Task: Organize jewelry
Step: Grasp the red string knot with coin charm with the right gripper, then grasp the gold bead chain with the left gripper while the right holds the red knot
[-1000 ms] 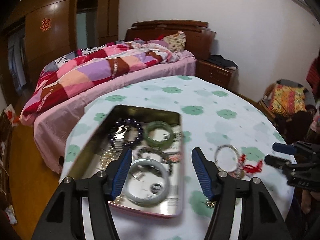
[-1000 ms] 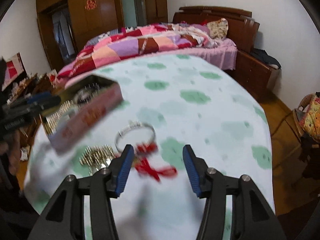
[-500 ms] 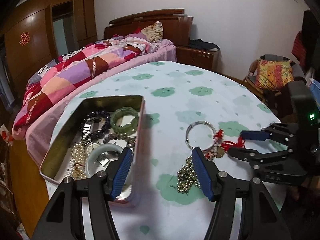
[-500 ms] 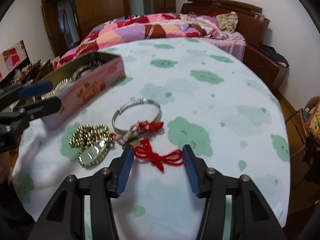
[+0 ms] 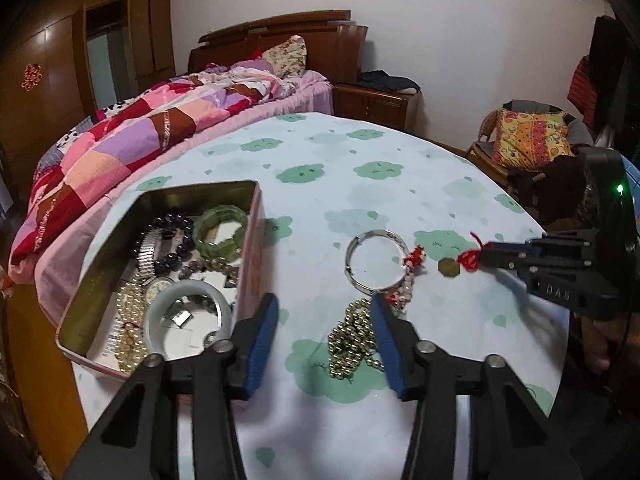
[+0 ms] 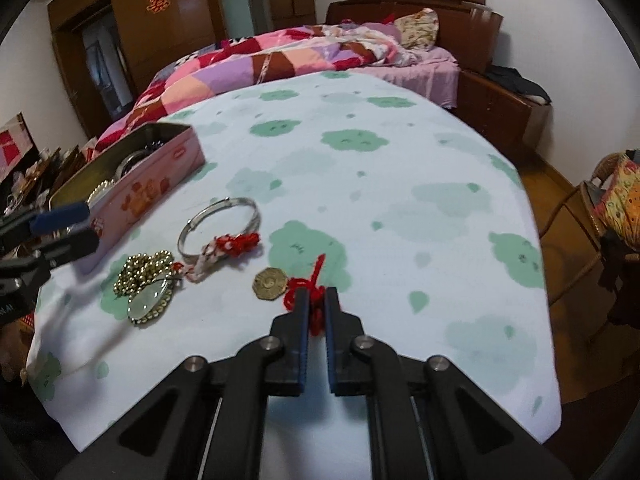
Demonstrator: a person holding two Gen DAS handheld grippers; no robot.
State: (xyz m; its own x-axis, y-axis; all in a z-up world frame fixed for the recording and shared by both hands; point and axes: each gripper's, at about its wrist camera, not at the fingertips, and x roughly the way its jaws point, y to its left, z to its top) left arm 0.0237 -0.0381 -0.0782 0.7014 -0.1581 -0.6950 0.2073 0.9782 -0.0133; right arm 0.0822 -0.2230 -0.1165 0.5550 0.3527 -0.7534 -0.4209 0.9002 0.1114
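Silver bangle [image 6: 219, 224] and gold beads [image 6: 142, 266] lie between the tin [image 6: 132, 184] and the coin charm [image 6: 270, 283], whose red cord [image 6: 310, 288] trails away from the tin into the right gripper [image 6: 316, 298], pinched; left gripper [image 5: 324, 320] spread beside the tin.

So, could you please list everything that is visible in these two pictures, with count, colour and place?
tin box: 1, pink outside, on the table's left part, open
jewelry in the tin box: green bead bracelet, dark bead bracelet, pale bangle, watch, pearl strands
silver bangle: 1, on the cloth
red and white bead bracelet: 1, against the silver bangle
gold bead necklace: 1, with an oval pendant
red cord: 1, tied to a brass coin
tablecloth: white, green clouds
bed: patchwork quilt, behind
left gripper: open, over the necklace
right gripper: shut on the red cord
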